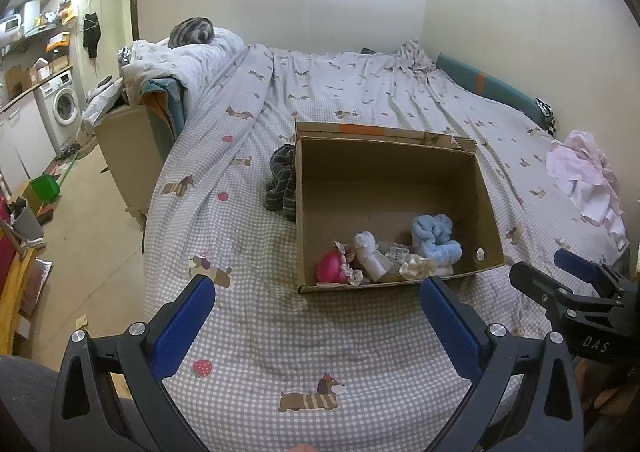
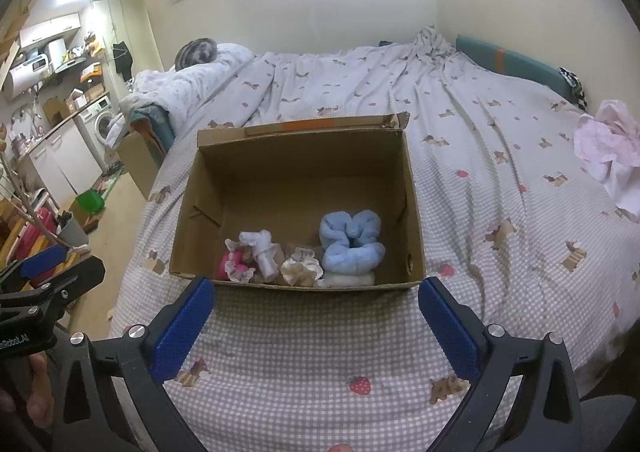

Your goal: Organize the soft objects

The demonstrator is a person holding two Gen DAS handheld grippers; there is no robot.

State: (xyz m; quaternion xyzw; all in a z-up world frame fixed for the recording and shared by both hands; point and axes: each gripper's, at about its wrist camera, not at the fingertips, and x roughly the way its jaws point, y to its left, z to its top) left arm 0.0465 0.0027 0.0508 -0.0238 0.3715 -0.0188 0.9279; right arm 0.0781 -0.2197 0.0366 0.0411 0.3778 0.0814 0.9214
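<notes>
The left gripper (image 1: 316,326) holds nothing: its 2 blue padded fingers (image 1: 182,326) are spread wide above the bed. The right gripper (image 2: 316,326) is spread just as wide and also empty, and its fingers (image 2: 450,326) frame the near edge of the cardboard box (image 2: 414,220).

The box stands open on the bed, its stiff brown walls upright and its back flap torn at one corner. Along its near wall lie several small soft things:
- A fluffy light blue cloth (image 2: 350,242), looped and thick, rests on something white.
- A cream frilled piece (image 2: 301,266) lies just beside the blue cloth.
- A white bundle (image 2: 262,250) lies further left.
- A bright pink item (image 2: 234,264) with lace trim lies at the far left; what these small pieces are is hard to tell.

Outside the box, a dark striped garment (image 1: 282,182) is crumpled against its left wall. A pale pink garment (image 1: 586,178) is heaped well apart, toward the right edge of the bed.

Both garments look light, limp and not fragile. They would probably sag and trail when lifted, so a pinch on a thick bunched fold near the middle seems best.

The bedsheet (image 1: 280,332) is grey and white checked cotton printed with dogs and strawberries, and it is wrinkled toward the wall.
</notes>
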